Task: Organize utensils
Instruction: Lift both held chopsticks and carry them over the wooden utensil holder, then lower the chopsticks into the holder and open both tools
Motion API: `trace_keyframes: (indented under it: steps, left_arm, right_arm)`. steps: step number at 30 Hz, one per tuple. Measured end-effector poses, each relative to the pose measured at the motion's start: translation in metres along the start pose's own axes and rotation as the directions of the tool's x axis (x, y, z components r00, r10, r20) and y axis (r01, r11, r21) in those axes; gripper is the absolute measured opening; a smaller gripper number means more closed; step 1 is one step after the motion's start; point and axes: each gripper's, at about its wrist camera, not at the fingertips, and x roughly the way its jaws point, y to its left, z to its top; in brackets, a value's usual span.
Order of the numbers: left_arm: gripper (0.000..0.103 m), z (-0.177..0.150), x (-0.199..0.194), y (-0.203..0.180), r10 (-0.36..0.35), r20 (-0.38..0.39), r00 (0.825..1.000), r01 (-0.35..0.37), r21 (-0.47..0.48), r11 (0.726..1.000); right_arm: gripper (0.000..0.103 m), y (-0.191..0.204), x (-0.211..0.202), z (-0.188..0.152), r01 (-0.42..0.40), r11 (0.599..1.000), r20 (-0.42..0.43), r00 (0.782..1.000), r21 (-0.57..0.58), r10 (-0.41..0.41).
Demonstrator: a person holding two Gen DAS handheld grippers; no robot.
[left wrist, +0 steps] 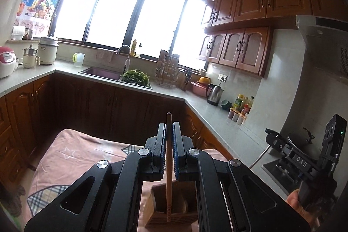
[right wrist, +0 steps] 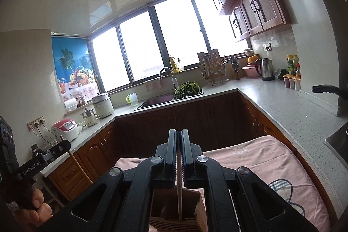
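Note:
My left gripper (left wrist: 169, 124) is shut on a long wooden chopstick (left wrist: 168, 166) that stands upright between the pads. Its lower end hangs over a wooden utensil holder (left wrist: 158, 208) on the pink cloth (left wrist: 71, 158). My right gripper (right wrist: 178, 131) is shut on a thin pale metal utensil (right wrist: 179, 186), seen edge-on, whose lower end points into the same wooden utensil holder (right wrist: 195, 205). Each view catches the other tool: the right gripper (left wrist: 269, 131) with its silvery utensil (left wrist: 258, 159), and the left gripper (right wrist: 65, 143) with the chopstick (right wrist: 79, 166). What the utensil's end looks like is hidden.
A grey L-shaped counter (right wrist: 282, 105) wraps the room, with a sink (right wrist: 156, 100) of greens, a kettle (right wrist: 266, 68), bottles (left wrist: 242, 103), a dish rack (left wrist: 168, 68) and rice cookers (right wrist: 65, 128). A stove with a pan handle (right wrist: 325, 89) lies at the right. Dark cabinets stand beyond the cloth.

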Motion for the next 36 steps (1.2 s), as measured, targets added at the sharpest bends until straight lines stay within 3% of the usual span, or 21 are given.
trace_keyframes:
  steps: [7, 13, 23, 36]
  left_arm:
    - [0.005, -0.021, 0.046, 0.008, 0.031, 0.006, 0.999, -0.031, -0.046, 0.998]
    - [0.005, -0.058, 0.085, 0.027, 0.089, -0.055, 0.995, -0.094, -0.106, 0.99]
    - [0.005, -0.094, 0.11, 0.026, 0.11, -0.125, 0.986, -0.122, -0.094, 0.988]
    - [0.005, -0.091, 0.113, 0.026, 0.125, -0.156, 0.98, -0.137, -0.068, 0.988]
  right_arm:
    - [0.004, -0.022, 0.043, -0.022, 0.0, 0.998, -0.045, 0.999, 0.055, 0.002]
    - [0.004, -0.045, 0.075, -0.057, 0.02, 0.993, -0.107, 0.994, 0.115, -0.008]
    - [0.004, -0.052, 0.091, -0.081, 0.035, 0.991, -0.135, 0.991, 0.13, -0.018]
    - [0.009, -0.055, 0.096, -0.082, 0.044, 0.992, -0.179, 0.984, 0.12, -0.022]
